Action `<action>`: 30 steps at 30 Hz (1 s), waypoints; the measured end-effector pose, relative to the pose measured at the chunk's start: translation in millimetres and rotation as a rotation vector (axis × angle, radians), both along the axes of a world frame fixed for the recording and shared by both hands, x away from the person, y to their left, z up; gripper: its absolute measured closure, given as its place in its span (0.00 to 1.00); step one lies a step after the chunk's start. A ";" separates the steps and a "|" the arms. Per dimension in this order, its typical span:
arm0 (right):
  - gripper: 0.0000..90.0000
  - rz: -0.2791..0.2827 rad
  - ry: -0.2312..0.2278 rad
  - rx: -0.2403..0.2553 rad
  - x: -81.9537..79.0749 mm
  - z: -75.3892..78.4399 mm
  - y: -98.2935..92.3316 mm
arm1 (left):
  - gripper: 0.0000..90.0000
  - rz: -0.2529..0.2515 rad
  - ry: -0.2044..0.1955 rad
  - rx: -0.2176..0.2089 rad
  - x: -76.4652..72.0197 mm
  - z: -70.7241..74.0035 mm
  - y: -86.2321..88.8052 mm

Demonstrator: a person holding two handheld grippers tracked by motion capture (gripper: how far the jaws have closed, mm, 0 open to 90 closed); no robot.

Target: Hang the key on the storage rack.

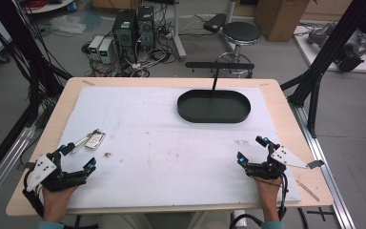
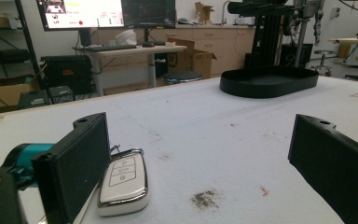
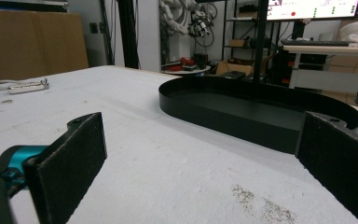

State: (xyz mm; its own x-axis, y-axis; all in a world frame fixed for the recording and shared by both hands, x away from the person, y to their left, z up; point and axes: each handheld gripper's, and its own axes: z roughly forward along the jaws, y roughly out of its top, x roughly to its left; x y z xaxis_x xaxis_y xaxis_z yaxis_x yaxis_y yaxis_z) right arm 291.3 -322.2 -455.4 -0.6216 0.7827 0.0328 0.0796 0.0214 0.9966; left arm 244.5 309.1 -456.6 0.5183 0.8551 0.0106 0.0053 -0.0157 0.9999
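Observation:
A white and chrome car key fob (image 1: 95, 139) lies on the white mat at the left, with a strap beside it. In the left gripper view the key fob (image 2: 123, 183) rests just ahead of the left jaw. My left gripper (image 1: 79, 156) sits near the table's front left corner, open and empty, a little short of the fob. An oval black tray (image 1: 214, 106) stands empty at the back right of the mat. My right gripper (image 1: 251, 150) rests open and empty at the front right, and its view faces the tray (image 3: 261, 116).
The white mat (image 1: 171, 143) covers most of the wooden table (image 1: 286, 109). A dark smudge (image 1: 108, 154) marks the mat near the fob. A black post (image 1: 215, 78) rises behind the tray. A stool (image 1: 241, 33) and computer cases (image 1: 133, 26) stand on the floor beyond the table.

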 end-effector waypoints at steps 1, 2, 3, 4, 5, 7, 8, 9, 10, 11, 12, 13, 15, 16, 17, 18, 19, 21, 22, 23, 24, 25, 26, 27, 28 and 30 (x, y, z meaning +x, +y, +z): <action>0.01 -0.002 0.002 0.001 0.2 0.0 -0.3 | 0.07 -0.001 0.001 -0.003 0.1 0.0 0.2; 0.01 -0.003 -0.001 0.006 0.9 0.0 -1.2 | 0.07 0.002 0.002 -0.009 0.2 -0.1 0.7; 0.01 -0.003 -0.001 0.006 0.9 0.0 -1.2 | 0.07 0.002 0.003 -0.012 0.3 -0.1 0.9; 0.01 -0.004 0.002 0.011 0.8 -0.1 -1.3 | 0.07 0.003 0.003 -0.019 0.6 -0.1 0.7; 0.01 -0.003 -0.001 0.006 0.8 0.0 -1.0 | 0.07 0.006 0.003 -0.019 0.4 -0.1 0.6; 0.01 -0.003 0.000 0.003 0.5 0.0 -0.4 | 0.07 0.010 0.002 -0.015 0.3 0.0 0.5; 0.01 -0.007 -0.002 0.003 0.8 0.0 -0.6 | 0.07 0.010 0.002 -0.013 0.2 0.0 0.5; 0.01 -0.006 -0.002 0.006 0.8 0.0 -0.9 | 0.07 0.007 0.001 -0.010 0.1 0.0 0.7; 0.01 -0.007 -0.003 0.004 0.9 0.0 -0.9 | 0.07 0.008 0.001 -0.011 0.0 0.0 0.8; 0.01 -0.008 0.002 0.005 0.2 0.0 -0.4 | 0.07 0.008 0.002 -0.019 0.3 -0.1 0.7; 0.01 -0.008 0.002 0.005 0.2 0.0 -0.4 | 0.07 0.009 0.004 -0.019 0.5 0.0 1.1; 0.01 -0.007 0.000 0.000 -0.2 0.0 0.3 | 0.07 0.012 0.006 -0.023 0.6 0.0 1.3; 0.01 -0.010 -0.003 -0.005 -0.3 0.1 0.4 | 0.07 0.014 0.013 -0.028 1.1 0.2 1.8; 0.01 -0.010 -0.011 -0.010 0.2 0.0 0.3 | 0.07 0.000 0.014 -0.031 1.5 0.2 2.7; 0.01 -0.011 -0.012 -0.011 0.2 0.0 0.4 | 0.07 -0.010 0.015 -0.037 1.8 0.2 3.0; 0.01 -0.009 -0.013 -0.011 0.3 0.0 0.4 | 0.07 -0.010 0.015 -0.037 1.8 0.2 3.0; 0.01 -0.011 -0.013 -0.010 0.2 0.0 0.5 | 0.07 -0.019 0.018 -0.037 2.0 0.4 3.7; 0.01 -0.011 -0.013 -0.012 0.3 0.0 0.4 | 0.07 -0.026 0.032 -0.039 2.4 1.9 5.0; 0.01 -0.009 -0.010 -0.010 0.3 0.1 0.4 | 0.07 -0.024 0.036 -0.033 2.2 3.7 5.8; 0.01 -0.011 -0.003 -0.008 -0.2 0.1 0.4 | 0.07 -0.027 0.040 -0.023 2.2 7.5 7.2; 0.01 -0.011 -0.003 -0.008 -0.2 0.1 0.4 | 0.07 -0.030 0.046 -0.019 2.2 11.5 8.6; 0.01 -0.008 -0.011 -0.012 0.3 0.1 0.4 | 0.07 -0.023 0.053 -0.015 2.9 19.4 11.0; 0.01 -0.008 -0.012 -0.011 0.3 0.0 0.5 | 0.07 -0.023 0.053 -0.015 2.9 19.4 11.0; 0.01 -0.008 -0.013 -0.011 0.3 0.0 0.5 | 0.07 -0.016 0.058 -0.002 3.9 25.4 13.1; 0.01 -0.008 -0.014 -0.011 0.4 0.0 0.6 | 0.07 -0.012 0.064 0.011 5.1 30.1 14.8; 0.01 -0.008 -0.012 -0.012 0.1 0.0 0.7 | 0.07 -0.014 0.099 0.039 10.1 41.4 19.5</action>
State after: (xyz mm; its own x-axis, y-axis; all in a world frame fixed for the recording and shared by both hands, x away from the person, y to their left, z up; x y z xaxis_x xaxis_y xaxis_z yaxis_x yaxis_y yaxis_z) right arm 291.4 -321.5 -455.4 -0.6152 0.7882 0.0160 0.0679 0.0327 0.9972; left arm 254.6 328.6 -415.3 0.5306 0.8476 -0.0083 0.1037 -0.0552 0.9931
